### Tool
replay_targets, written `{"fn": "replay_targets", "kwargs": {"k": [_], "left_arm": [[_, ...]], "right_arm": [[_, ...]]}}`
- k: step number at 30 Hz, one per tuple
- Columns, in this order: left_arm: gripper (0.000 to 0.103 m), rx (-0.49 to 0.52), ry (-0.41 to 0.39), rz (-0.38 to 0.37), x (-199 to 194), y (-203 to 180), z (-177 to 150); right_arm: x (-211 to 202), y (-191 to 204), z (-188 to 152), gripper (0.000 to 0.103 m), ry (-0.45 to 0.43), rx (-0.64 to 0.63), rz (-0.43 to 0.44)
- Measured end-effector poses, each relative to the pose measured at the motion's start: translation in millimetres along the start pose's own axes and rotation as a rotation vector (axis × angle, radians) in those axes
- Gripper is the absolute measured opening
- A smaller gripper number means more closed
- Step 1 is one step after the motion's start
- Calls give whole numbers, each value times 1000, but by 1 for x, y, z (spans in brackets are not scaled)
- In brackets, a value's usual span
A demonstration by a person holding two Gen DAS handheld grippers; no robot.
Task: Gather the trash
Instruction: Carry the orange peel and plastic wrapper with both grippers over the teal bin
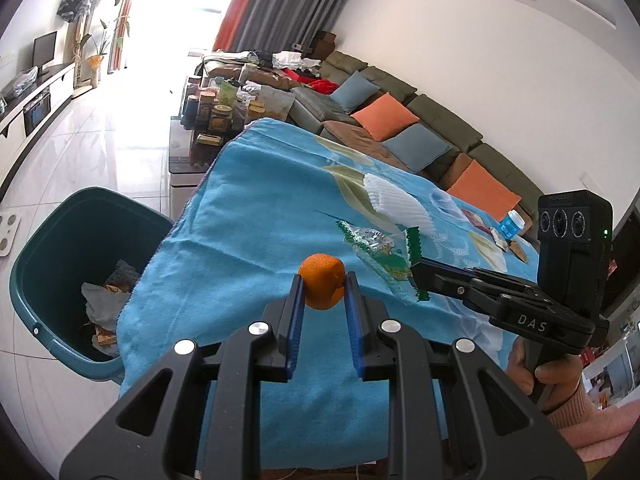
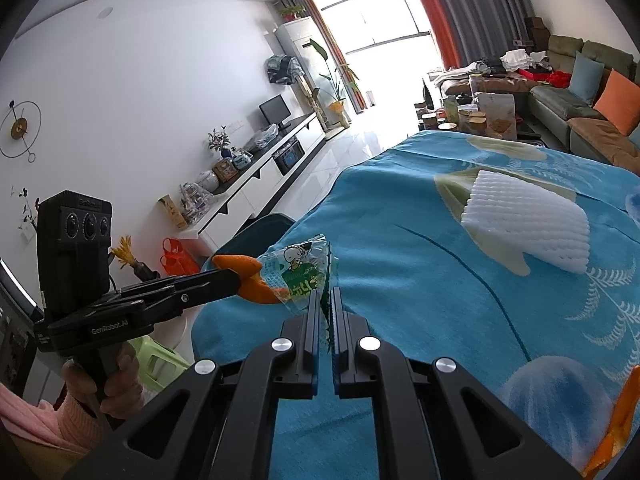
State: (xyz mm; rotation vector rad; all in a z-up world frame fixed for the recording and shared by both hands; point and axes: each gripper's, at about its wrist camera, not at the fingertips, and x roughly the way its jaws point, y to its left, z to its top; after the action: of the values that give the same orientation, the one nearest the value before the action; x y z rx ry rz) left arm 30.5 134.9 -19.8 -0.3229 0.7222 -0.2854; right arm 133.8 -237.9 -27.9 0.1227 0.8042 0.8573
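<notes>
Your left tool (image 1: 324,284) is closed down to a narrow gap on a piece of orange peel (image 1: 322,286), pinched between the blue pads near their tips. Your right tool (image 2: 328,300) is almost fully closed, with only a sliver between the pads, and it holds a clear wrapper (image 2: 298,276) with green print by its lower edge, so the wrapper stands up from the tips.

What matters now is where the bin (image 1: 60,240) lies. In the left wrist view it sits at the left middle of the frame, on the floor below the edge of the blue-covered counter (image 1: 248,208), its mouth open upward with some paper trash already inside. It is left of the left tool's tips and lower than them. In the right wrist view only a bit of its teal rim (image 2: 260,226) shows, past the left tool, in the middle left of the frame.

So the left tool is the nearer one, and it sits between the right tool and the bin. I judge the peel should go first: swing left past the counter edge, get over the mouth, then open. The wrapper has farther to travel across.

Foam netting (image 2: 524,224) lies well apart on the counter, at the upper right of the right wrist frame, not yet collected.
</notes>
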Motion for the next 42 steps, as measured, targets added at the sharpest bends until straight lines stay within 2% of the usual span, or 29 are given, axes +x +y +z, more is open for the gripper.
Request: {"fn": "replay_targets", "kwargs": {"k": [42], "left_arm": [[20,-74,-45,71,-18,42,4]], "right_arm": [[38,26,17,4,68,-57,71]]}}
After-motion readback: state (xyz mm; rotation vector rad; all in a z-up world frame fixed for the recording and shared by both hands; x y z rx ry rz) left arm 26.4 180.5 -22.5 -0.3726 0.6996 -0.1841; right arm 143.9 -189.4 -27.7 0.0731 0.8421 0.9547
